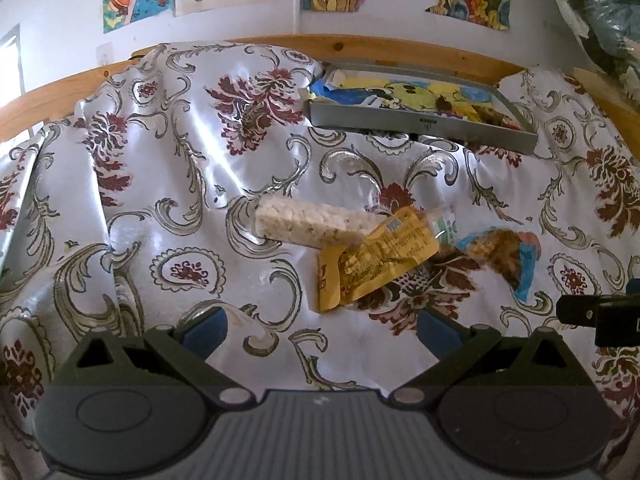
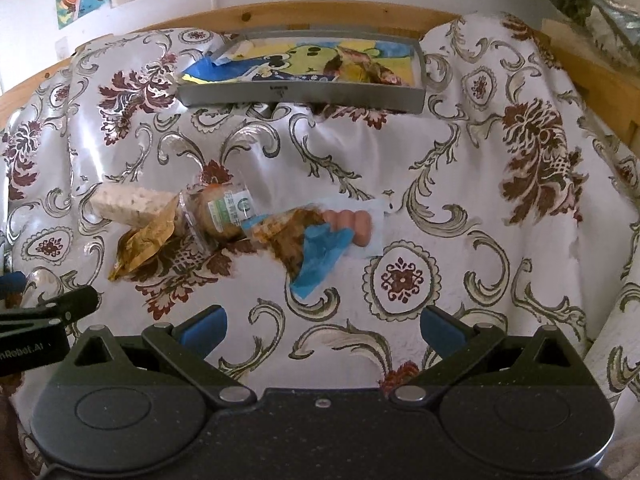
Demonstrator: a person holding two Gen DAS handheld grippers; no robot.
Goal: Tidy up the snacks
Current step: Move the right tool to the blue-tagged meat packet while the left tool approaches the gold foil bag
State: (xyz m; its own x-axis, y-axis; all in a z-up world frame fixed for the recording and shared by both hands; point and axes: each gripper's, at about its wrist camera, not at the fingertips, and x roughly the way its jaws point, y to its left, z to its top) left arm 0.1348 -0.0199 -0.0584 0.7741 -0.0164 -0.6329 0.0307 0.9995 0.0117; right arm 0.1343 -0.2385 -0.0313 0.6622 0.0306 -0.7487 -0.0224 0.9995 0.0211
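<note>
Blue-padded left tongs and right tongs hang wide apart and empty over a desk draped in a glossy floral cloth, each just short of a loose row of snacks. Nearest the left tongs lies a yellow foil pouch, crumpled, light and probably slick; a pinch across its flat sealed edge looks safest. Touching it, a puffed-rice bar in clear wrap appears stiff but brittle, so it likely wants a gentle grip across its middle. Beside these sits a clear-wrapped pastry with a green label, soft and easily crushed. In front of the right tongs, a blue-edged packet of brown snack overlaps a pack of small sausages; both seem light and floppy, best taken by the wrapper's end. Farther back, against the wooden rail, waits a grey tray with a cartoon-printed bottom, already holding a few wrappers, the apparent destination for the snacks.
</note>
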